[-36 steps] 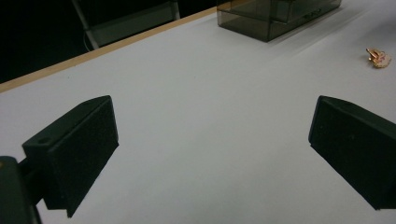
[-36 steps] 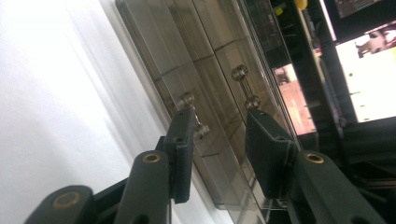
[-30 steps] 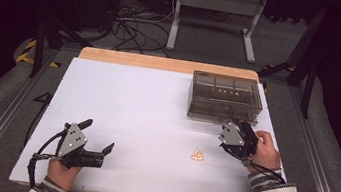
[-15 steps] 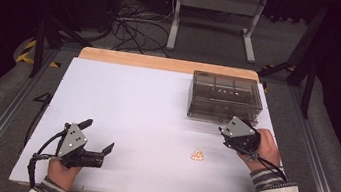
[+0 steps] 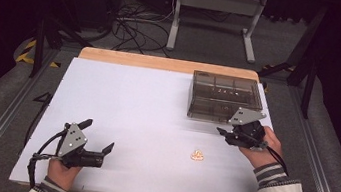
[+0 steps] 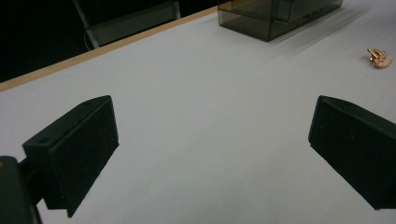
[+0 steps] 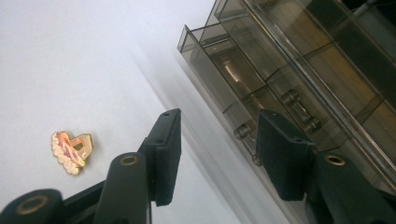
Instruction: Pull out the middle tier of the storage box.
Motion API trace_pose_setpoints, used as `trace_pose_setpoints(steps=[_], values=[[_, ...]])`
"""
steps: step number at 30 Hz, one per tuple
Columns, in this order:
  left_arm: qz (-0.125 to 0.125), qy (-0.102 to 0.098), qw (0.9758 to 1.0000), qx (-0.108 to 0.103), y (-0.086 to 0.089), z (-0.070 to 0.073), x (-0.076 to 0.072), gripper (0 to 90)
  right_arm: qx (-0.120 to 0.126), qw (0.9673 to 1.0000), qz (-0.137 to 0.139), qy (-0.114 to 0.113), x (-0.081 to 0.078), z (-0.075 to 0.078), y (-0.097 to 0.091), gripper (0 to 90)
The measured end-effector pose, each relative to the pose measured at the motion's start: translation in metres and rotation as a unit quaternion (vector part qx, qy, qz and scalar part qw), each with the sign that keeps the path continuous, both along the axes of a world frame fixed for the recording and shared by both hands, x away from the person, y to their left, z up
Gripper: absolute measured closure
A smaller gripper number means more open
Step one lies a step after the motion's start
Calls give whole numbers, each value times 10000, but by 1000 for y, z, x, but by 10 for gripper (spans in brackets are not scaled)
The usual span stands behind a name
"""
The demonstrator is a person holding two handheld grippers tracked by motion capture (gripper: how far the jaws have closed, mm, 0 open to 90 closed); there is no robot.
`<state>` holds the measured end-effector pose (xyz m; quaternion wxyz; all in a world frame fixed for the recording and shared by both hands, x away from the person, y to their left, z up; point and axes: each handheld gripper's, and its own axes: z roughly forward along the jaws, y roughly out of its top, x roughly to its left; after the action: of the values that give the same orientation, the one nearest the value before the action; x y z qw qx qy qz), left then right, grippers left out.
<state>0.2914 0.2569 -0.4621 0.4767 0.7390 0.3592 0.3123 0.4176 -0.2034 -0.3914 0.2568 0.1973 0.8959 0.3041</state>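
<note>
A smoky clear drawer box [image 5: 224, 96] stands at the back right of the white table [image 5: 145, 117]. One of its drawers seems to stick out a little in the right gripper view [image 7: 219, 60]. A small gold and pink trinket [image 5: 196, 155] lies flat in front of it. My right gripper [image 5: 223, 134] hovers just before the box front, right of the trinket [image 7: 71, 150]. Its jaws have just been opening, and nothing is between them [image 7: 219, 121]. My left gripper [image 5: 98, 135] rests at the near left, wide open and empty [image 6: 210, 154].
A wooden strip [image 5: 163, 63] runs along the table's far edge. Beyond it are a metal stand [image 5: 215, 16] and loose cables [image 5: 133, 20] on the floor. The broad white surface between the two hands holds just the trinket [image 6: 379, 58].
My right gripper has risen and drifted away from the trinket toward the box front, its jaws a little wider. The left gripper has stayed put.
</note>
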Motion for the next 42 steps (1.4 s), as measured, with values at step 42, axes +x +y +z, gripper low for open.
trace_pose_setpoints(steps=[42], values=[[25,26,10000,18,0,-1,1,26,-762,9954,75,568,66,-30,3,500]])
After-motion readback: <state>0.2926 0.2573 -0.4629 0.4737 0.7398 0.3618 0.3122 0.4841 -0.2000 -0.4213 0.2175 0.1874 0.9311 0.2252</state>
